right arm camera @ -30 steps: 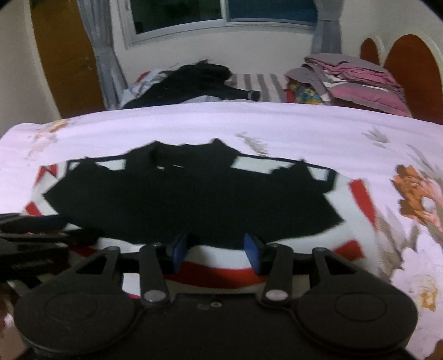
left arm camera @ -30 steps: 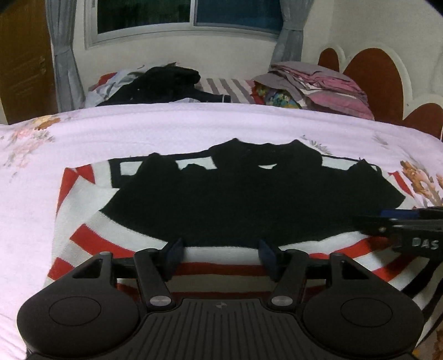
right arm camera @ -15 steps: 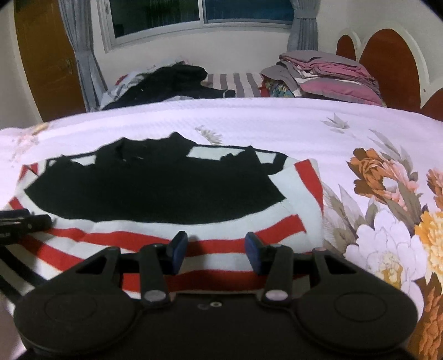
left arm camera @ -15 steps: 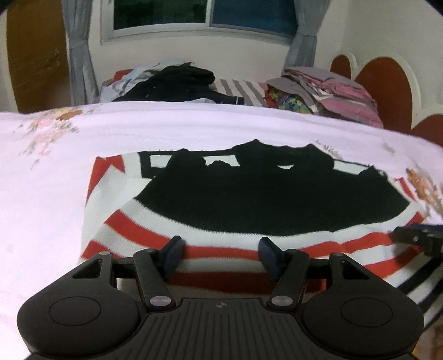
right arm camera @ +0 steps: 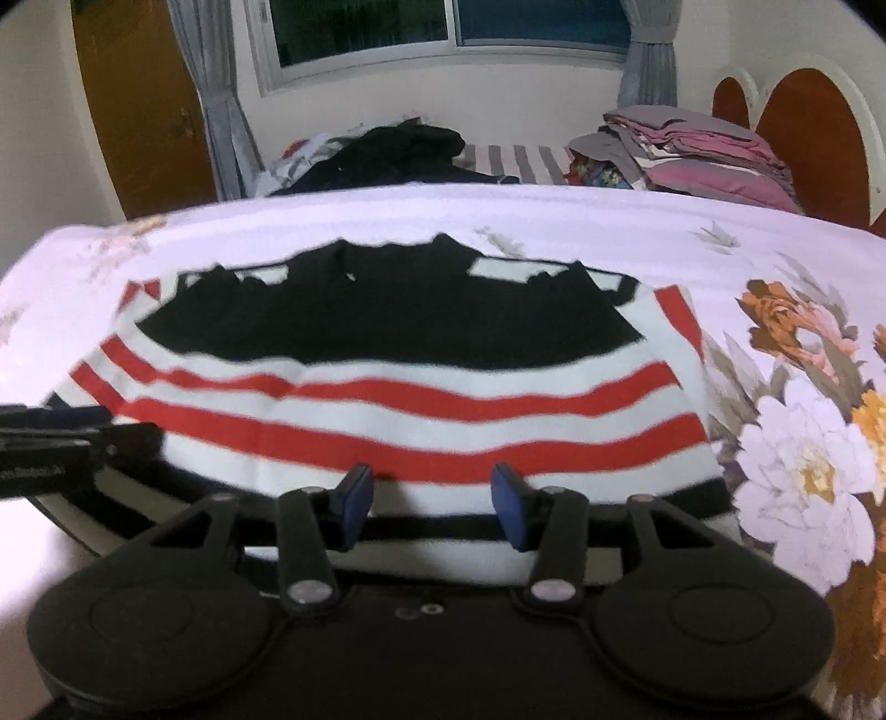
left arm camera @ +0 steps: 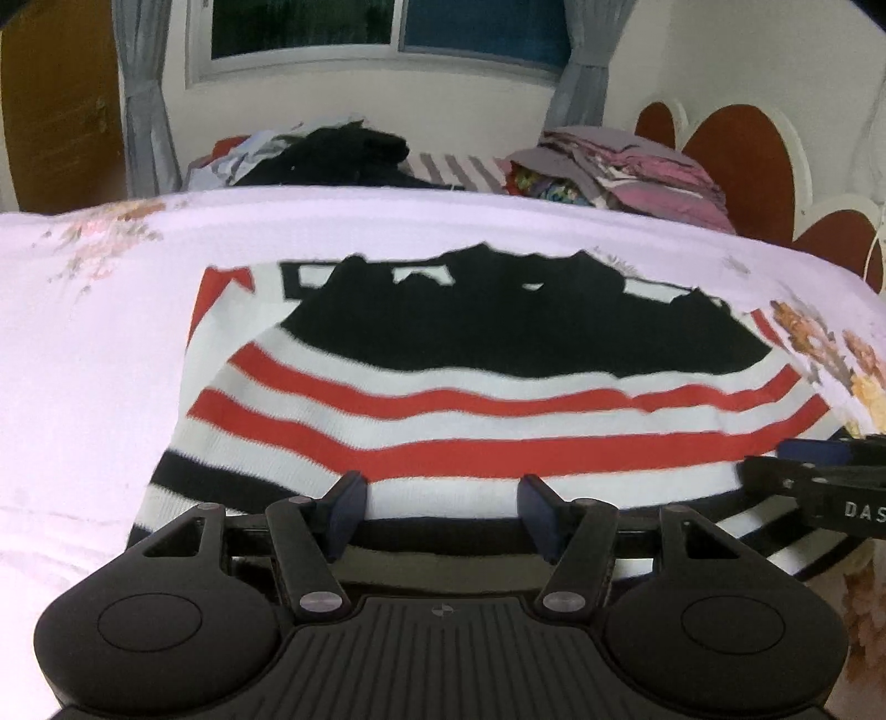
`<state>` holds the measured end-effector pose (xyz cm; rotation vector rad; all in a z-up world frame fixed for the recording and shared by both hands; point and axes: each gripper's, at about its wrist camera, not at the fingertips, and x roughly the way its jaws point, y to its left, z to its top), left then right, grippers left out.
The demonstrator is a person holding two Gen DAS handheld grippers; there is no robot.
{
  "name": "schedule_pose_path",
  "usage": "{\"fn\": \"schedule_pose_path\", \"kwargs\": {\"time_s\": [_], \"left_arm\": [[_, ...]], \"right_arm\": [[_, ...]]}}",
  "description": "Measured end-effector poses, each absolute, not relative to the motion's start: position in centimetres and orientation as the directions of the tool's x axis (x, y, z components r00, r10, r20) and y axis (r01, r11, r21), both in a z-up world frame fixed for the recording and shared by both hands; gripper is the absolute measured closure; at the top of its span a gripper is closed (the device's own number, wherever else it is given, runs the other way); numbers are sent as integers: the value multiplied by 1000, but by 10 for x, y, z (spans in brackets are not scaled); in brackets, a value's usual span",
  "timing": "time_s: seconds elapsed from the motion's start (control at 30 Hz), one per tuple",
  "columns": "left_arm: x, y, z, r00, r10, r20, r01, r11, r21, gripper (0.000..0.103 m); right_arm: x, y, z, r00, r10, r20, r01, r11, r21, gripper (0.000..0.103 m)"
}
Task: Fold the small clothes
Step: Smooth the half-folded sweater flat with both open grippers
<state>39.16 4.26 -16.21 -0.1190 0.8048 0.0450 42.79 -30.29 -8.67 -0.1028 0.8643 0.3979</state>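
Grippers sit nearest in both views, side by side above the near hem of the sweater. The left gripper has its jaws apart, with nothing between the pads, and the right gripper is released in the same way, its blue pads not pressing on cloth. The sweater lies flat on the bed, with black bands at the hem, then red and white stripes, then a black top part farther away. Right of it the cover has big printed flowers. Behind the bed are a dark heap of clothes, a pile of folded cloth, a headboard and a window.
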Motion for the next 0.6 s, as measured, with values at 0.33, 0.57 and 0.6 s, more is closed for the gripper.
{"fn": "schedule_pose_path", "kwargs": {"time_s": [0.33,0.57,0.6], "left_arm": [[391,42,-165,688,10,-726,-96,992,-78,41],[392,39,-165,683,11,-730,-94,993,-73,38],[392,39,-165,683,11,-730,-94,993,-73,37]], "right_arm": [[418,-332,-88,598,252,-761,-339,940,44,55],[413,-335,-92,599,243,-763,-335,941,37,54],[412,-335,-93,599,242,-763,-337,941,34,53]]}}
